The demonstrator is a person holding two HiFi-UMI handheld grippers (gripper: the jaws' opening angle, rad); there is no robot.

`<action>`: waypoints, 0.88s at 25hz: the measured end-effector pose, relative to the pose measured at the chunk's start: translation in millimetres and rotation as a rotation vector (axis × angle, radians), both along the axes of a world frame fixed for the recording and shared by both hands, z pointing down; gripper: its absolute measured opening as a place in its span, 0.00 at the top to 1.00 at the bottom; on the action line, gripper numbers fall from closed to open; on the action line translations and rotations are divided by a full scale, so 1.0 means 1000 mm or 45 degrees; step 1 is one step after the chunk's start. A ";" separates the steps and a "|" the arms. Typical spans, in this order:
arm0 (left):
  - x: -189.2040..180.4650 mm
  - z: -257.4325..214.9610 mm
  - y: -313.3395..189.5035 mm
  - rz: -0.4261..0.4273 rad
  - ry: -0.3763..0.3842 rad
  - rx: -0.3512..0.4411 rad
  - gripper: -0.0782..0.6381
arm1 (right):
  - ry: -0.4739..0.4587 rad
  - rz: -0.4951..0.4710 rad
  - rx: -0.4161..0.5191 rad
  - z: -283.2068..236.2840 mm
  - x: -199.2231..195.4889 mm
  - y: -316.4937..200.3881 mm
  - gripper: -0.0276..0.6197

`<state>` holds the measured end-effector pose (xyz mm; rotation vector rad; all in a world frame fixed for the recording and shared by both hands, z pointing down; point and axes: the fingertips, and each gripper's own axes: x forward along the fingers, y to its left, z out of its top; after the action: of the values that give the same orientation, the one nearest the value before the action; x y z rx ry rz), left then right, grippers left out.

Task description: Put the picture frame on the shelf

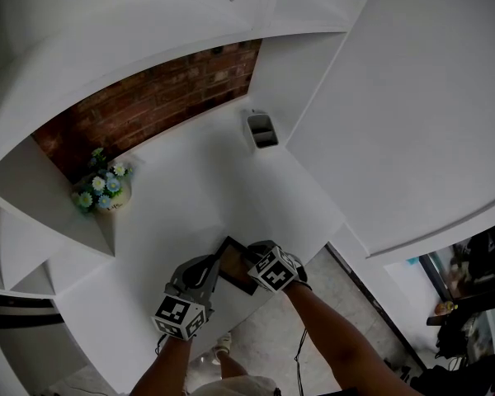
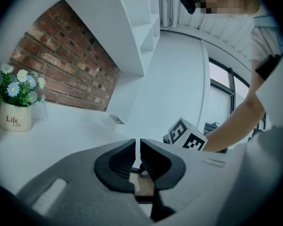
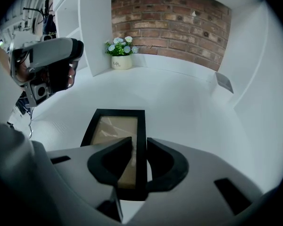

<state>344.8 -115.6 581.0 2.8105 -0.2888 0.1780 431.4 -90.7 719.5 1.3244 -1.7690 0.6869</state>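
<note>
I'm seeing the left gripper (image 1: pixel 205 272) and right gripper (image 1: pixel 256 259) flanking the picture frame (image 1: pixel 233 266) at the shelf's (image 1: pixel 190 196) near edge, with a flower pot (image 1: pixel 107 191) sitting at its back-left corner.

White shelf (image 1: pixel 190 188) bears a picture frame (image 3: pixel 114 128), flower pot (image 1: pixel 111 196) and small holder (image 1: pixel 262 130).

The cream flower pot (image 2: pixel 14 118) at the far left of the shelf (image 2: pixel 61 135) carries "Life" printed twice, one word under the other; in the right gripper view that print is too small to read; nothing else is legible.
</note>
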 end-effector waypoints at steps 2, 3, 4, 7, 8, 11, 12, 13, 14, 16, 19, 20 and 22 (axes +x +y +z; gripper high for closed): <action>-0.001 0.000 0.000 0.001 0.000 -0.002 0.87 | -0.005 0.001 -0.011 0.000 0.000 0.000 0.79; -0.001 0.000 0.001 0.001 0.000 -0.003 0.87 | -0.007 -0.002 -0.016 0.000 -0.001 0.000 0.79; -0.002 0.000 0.001 0.001 0.001 -0.003 0.87 | -0.007 -0.007 -0.022 0.000 -0.001 -0.001 0.79; -0.002 0.000 0.004 0.005 0.001 -0.004 0.87 | 0.019 -0.024 -0.040 0.000 0.001 0.000 0.82; -0.003 0.000 0.005 0.008 0.000 -0.004 0.87 | 0.036 -0.032 -0.044 0.000 0.002 0.000 0.84; -0.003 0.000 0.007 0.012 0.003 -0.007 0.87 | 0.082 -0.059 -0.042 -0.001 0.001 -0.001 0.84; -0.004 0.000 0.007 0.013 0.005 -0.007 0.87 | 0.101 -0.070 -0.035 -0.001 0.001 -0.002 0.84; -0.004 0.000 0.007 0.013 0.006 -0.007 0.87 | 0.121 -0.080 -0.024 -0.003 0.000 -0.004 0.85; -0.005 -0.001 0.007 0.013 0.008 -0.007 0.87 | 0.141 -0.090 -0.011 -0.005 -0.001 -0.005 0.85; -0.006 -0.001 0.007 0.012 0.011 -0.008 0.87 | 0.175 -0.112 0.019 -0.009 -0.005 -0.008 0.85; -0.010 -0.003 0.006 0.008 0.018 -0.010 0.87 | 0.242 -0.161 0.072 -0.020 -0.010 -0.014 0.85; -0.011 -0.003 0.006 0.006 0.020 -0.010 0.87 | 0.276 -0.186 0.092 -0.024 -0.012 -0.016 0.85; -0.014 -0.004 0.006 0.001 0.020 -0.007 0.87 | 0.361 -0.251 0.134 -0.033 -0.017 -0.019 0.85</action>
<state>330.5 -109.8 576.7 2.8053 -0.2829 0.1561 414.5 -110.1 686.6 1.2274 -1.6918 0.2852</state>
